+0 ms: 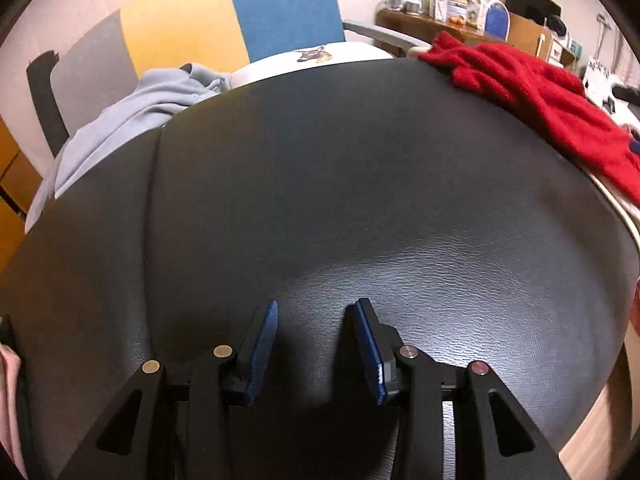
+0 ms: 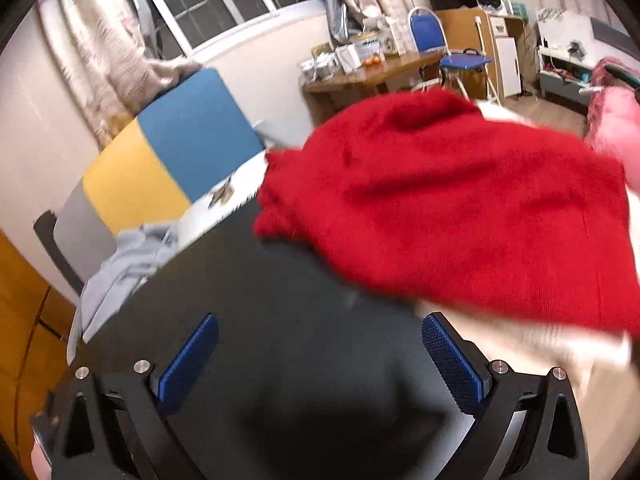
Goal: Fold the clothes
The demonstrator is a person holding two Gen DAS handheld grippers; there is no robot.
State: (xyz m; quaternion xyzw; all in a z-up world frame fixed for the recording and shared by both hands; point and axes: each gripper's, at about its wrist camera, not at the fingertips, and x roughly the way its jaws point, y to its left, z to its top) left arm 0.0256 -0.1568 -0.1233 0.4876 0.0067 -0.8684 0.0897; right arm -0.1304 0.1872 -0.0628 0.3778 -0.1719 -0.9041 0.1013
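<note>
We see our left gripper (image 1: 316, 308) angled down over a wide black leather-look surface (image 1: 360, 200), its blue-padded fingers (image 1: 262, 350) partly spread with nothing between them; whether the tips touch the black material we cannot tell. Our right gripper (image 2: 320, 324) hangs over the same black surface (image 2: 280, 300) with its blue pads (image 2: 452, 364) spread wide and empty, and its view is smeared by motion blur.

The clothes lie around the edges of that black surface. A fuzzy red sweater (image 1: 536, 96) is bunched at the far right in the left wrist view, draped over the surface's edge; in the right wrist view the same red sweater (image 2: 460, 208) fills the space just beyond the right finger, apart from the pads. A pale blue-grey garment (image 1: 132, 120) is crumpled at the far left edge, also seen from the right wrist (image 2: 128, 260). Beyond it a white piece with a small printed picture (image 1: 316, 56) lies at the far edge. At the right rim of the right wrist view there is something pink and fluffy (image 2: 612, 128).

Behind the clothes stands a headboard in grey, yellow and blue panels (image 1: 224, 24). Further right a cluttered wooden bench (image 2: 360, 72) and a blue chair (image 2: 432, 36) sit against the wall.
</note>
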